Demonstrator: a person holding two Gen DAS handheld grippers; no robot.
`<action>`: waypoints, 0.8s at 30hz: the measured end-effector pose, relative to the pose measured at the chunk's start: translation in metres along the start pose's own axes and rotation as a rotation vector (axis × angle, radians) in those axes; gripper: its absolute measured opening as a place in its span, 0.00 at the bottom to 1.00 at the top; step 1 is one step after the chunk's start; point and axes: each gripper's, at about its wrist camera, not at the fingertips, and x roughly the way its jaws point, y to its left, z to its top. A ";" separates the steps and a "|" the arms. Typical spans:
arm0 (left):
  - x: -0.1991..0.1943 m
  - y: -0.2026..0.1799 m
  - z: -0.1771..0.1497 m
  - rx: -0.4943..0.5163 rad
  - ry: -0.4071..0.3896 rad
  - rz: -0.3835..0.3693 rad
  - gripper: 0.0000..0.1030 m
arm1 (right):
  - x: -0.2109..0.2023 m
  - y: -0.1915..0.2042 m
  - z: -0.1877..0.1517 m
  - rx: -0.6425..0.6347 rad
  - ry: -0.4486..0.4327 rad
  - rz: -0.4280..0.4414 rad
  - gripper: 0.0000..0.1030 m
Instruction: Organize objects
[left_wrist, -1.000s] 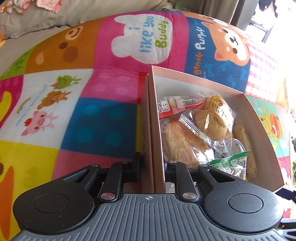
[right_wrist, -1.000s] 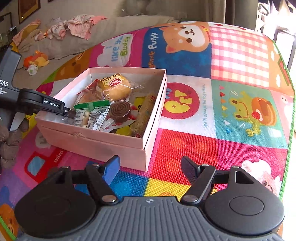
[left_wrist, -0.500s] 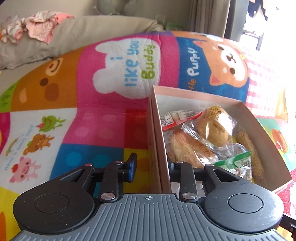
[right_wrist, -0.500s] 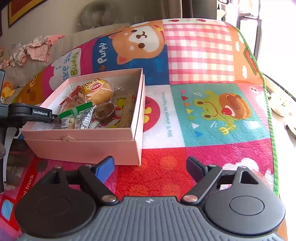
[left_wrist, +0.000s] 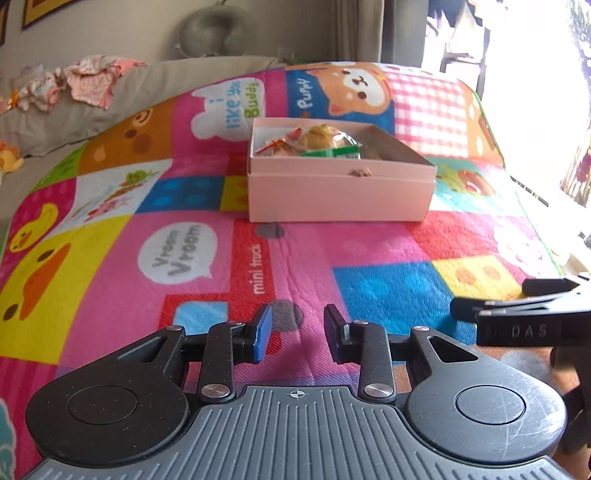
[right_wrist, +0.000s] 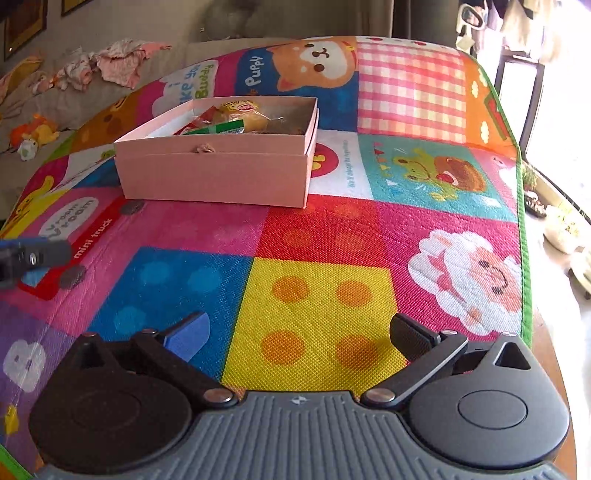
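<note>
I am holding both grippers over the play mat (right_wrist: 317, 295), well short of the pink box (left_wrist: 338, 192) of wrapped snacks (left_wrist: 325, 142). Left gripper (left_wrist: 297, 338) jaws are opening, empty; right gripper (right_wrist: 299, 334) jaws are spreading wide, empty. Mat text nearest the box reads "mini truck", "Vroom Vroom", "Puppy".

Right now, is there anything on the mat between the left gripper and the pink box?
No. In the left wrist view, only bare play mat lies between the left gripper, whose empty jaws are opening, and the pink box of snacks.
</note>
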 end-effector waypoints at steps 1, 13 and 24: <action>0.003 -0.005 -0.005 0.012 -0.010 0.022 0.35 | 0.000 0.000 -0.001 0.013 -0.003 -0.038 1.00; 0.017 -0.006 -0.002 -0.053 -0.030 0.011 0.37 | 0.003 0.018 -0.002 -0.044 -0.075 -0.104 1.00; 0.019 -0.017 -0.002 -0.011 -0.022 0.038 0.47 | 0.010 0.015 0.003 -0.021 -0.058 -0.024 1.00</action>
